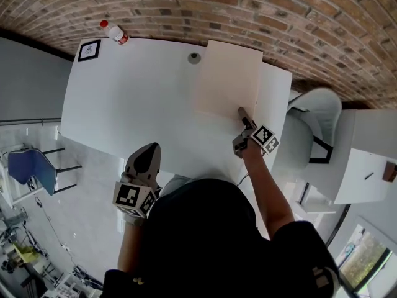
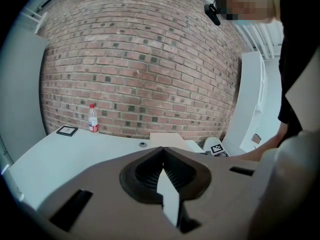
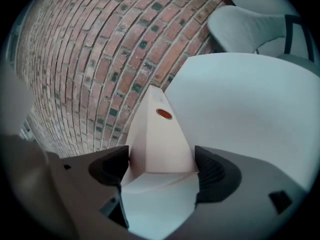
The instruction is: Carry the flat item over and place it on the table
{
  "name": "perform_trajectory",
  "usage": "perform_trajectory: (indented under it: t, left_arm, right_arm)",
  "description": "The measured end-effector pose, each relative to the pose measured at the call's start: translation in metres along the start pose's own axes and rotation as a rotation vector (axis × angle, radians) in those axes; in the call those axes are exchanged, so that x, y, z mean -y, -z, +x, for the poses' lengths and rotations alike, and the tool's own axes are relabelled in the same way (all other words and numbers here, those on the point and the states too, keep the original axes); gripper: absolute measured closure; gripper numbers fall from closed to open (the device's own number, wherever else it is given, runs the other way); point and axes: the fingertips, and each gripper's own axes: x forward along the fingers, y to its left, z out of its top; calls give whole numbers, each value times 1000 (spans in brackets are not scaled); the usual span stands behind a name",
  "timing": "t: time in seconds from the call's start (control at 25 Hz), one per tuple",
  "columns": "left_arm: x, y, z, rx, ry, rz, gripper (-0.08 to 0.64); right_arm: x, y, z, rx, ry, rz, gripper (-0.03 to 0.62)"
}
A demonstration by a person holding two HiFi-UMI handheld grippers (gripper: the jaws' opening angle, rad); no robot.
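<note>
A flat beige board lies on the right part of the white table. My right gripper is at the board's near right corner. In the right gripper view the board, marked with a small red dot, runs away from between the widely spread jaws of my right gripper, and I see no pad pressing on it. My left gripper hovers at the table's near edge, left of the board. Its jaws meet at the tips with nothing between them.
A small bottle with a red cap and a black-framed card stand at the table's far left corner. A small round grey fitting sits near the far edge. A brick wall backs the table. A white chair is at the right, a blue chair at the left.
</note>
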Motion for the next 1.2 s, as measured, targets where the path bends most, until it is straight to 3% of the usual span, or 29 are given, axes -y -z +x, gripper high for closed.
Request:
perform_trajectory:
  t: [0.2,0.44,0.68,1.04,1.2]
  left_arm:
    - [-3,0,-6,10,-5,0,557]
    - [-3,0,-10,59,-9,-72,557]
    - [-6,-3,-18,95,-8,-75,557]
    - [-12,-12,-33,162,-13,-111,557]
    - [-16,-21,-39,206,-12,-104,557]
  right_arm:
    - [9,0,-4,-3,75,-110,173]
    - [2,-6,-17,23,126,-270,175]
    - [-39,-18,-37,59,140,-544,192]
    - [-139,-3,-58,63,18,-928,403]
    - [-186,13,-72,81,-59,-1056,490]
